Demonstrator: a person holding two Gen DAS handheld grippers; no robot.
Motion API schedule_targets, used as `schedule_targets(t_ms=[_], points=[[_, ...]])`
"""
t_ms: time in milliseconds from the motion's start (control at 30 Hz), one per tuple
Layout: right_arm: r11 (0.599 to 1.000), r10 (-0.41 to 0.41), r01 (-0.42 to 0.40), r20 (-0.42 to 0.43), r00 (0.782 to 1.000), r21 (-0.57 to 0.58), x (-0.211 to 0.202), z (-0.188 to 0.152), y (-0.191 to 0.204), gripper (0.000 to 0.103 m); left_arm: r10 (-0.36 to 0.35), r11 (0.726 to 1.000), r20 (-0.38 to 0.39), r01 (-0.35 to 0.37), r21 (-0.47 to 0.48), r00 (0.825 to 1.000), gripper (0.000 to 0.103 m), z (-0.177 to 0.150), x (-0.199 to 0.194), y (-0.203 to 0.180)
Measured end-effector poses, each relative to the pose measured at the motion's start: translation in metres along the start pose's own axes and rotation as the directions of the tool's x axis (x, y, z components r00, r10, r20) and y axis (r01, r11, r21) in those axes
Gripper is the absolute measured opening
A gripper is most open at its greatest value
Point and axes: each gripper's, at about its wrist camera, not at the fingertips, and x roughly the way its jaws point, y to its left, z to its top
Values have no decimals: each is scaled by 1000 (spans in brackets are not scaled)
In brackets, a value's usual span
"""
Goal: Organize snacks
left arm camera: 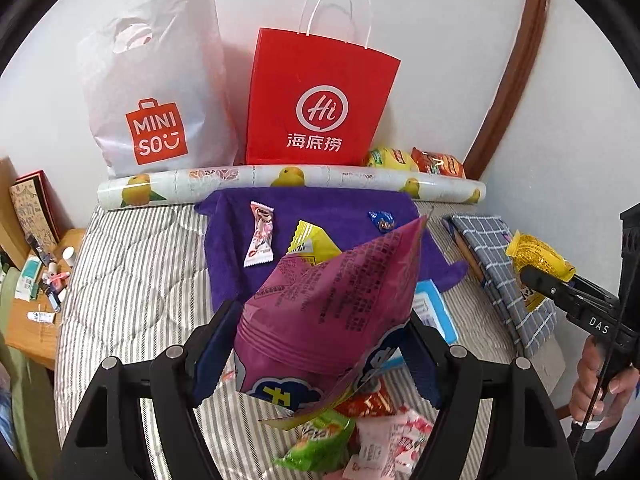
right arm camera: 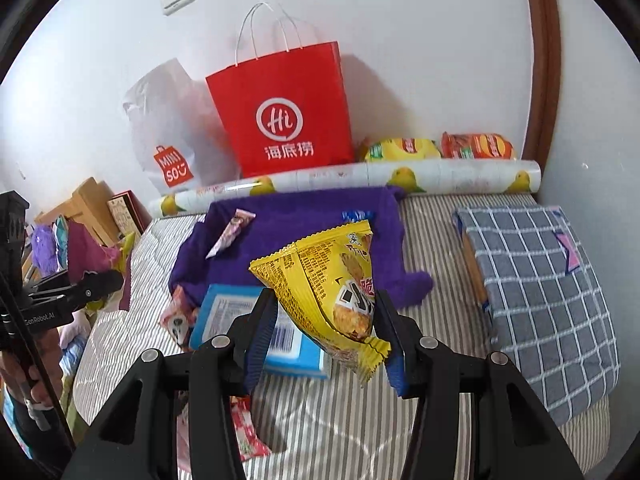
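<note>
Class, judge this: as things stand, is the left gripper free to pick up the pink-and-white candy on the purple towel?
Probably not: the left gripper is already shut on the pink snack bag, though the pink-and-white candy lies uncovered on the purple towel.

left gripper (left arm camera: 320,356): jaws pretty wide, blue pads pressed against both sides of the big pink snack bag (left arm camera: 332,300), holding it up off the bed

right gripper (right arm camera: 326,338): jaws clamped onto the yellow snack packet (right arm camera: 332,280), one pad each side, packet lifted and tilted

right gripper from the left cam: sits off at the right edge, pointing left, yellow packet at its tip

right hand (left arm camera: 600,380): fingers wrapped round the handle down low

left hand (right arm camera: 24,376): barely visible at the left edge, gripping its handle, mostly hidden
</note>
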Motion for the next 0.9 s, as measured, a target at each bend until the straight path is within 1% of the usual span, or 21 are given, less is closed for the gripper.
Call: schedule_targets(t_ms=[267, 533, 767, 900], points=[[1000, 17, -17, 11, 1000, -10, 19, 31, -1, 49, 9, 1000, 9, -9, -9, 1000, 75, 26, 10, 1], [999, 38, -38, 3, 999, -15, 51, 56, -3, 49, 27, 999, 0, -27, -33, 1000, 75, 48, 29, 15], [999, 35, -36, -25, 999, -26, 84, 66, -5, 49, 45, 997, -16, -46, -54, 999, 75, 56, 48, 27], [999, 45, -46, -68, 997, -11, 112, 64, -10, 49, 56, 996, -39, -58, -67, 998, 75, 57, 63, 34]])
